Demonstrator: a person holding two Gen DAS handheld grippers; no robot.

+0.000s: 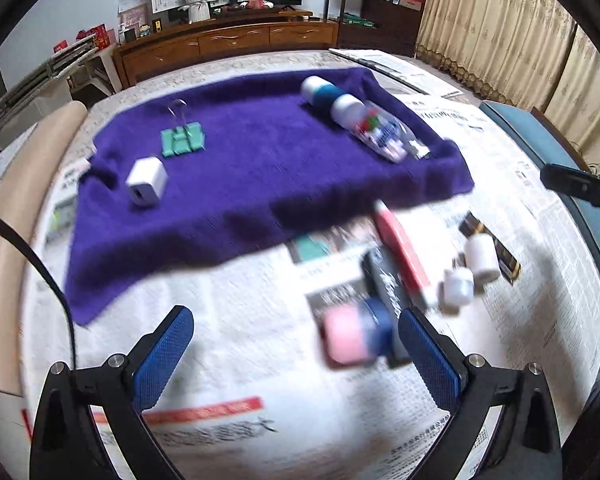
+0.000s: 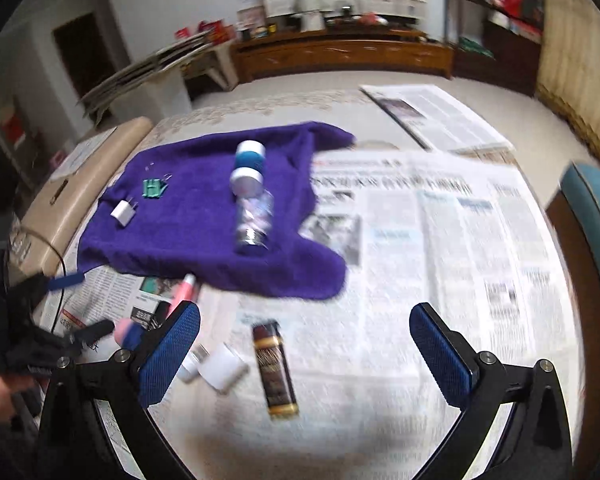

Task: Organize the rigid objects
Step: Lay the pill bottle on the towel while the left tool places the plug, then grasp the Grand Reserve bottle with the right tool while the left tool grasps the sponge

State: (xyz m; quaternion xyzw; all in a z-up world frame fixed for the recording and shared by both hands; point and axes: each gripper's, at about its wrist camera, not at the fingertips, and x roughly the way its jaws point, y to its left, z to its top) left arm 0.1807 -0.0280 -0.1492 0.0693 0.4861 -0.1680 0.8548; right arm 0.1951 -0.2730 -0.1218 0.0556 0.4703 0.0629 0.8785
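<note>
Spread wide over newspaper point(image 2: 440, 240) on the desk: left gripper point(image 1: 296, 332) and right gripper point(image 2: 305, 338), jaws parted, nothing pinched.

On the purple towel point(image 1: 240, 184), from the left: white charger cube point(image 1: 146, 181), port facing the camera; green binder clip point(image 1: 182, 141), wire handles up and pointing away; blue jar with white lid point(image 1: 320, 90) lying on its side; touching it, clear bottle with white cap point(image 1: 374, 128), long axis running diagonally, cap toward the far left.

On the newspaper, nearer: pink-capped blue item point(image 1: 356, 336), blurred; black flat item point(image 1: 388, 292); red-pink bar point(image 1: 402, 254), long axis diagonal toward the towel's edge; two small white plugs point(image 1: 470, 272); dark brown tube with gold bands point(image 2: 275, 368), long axis pointing away from the right wrist camera.
</note>
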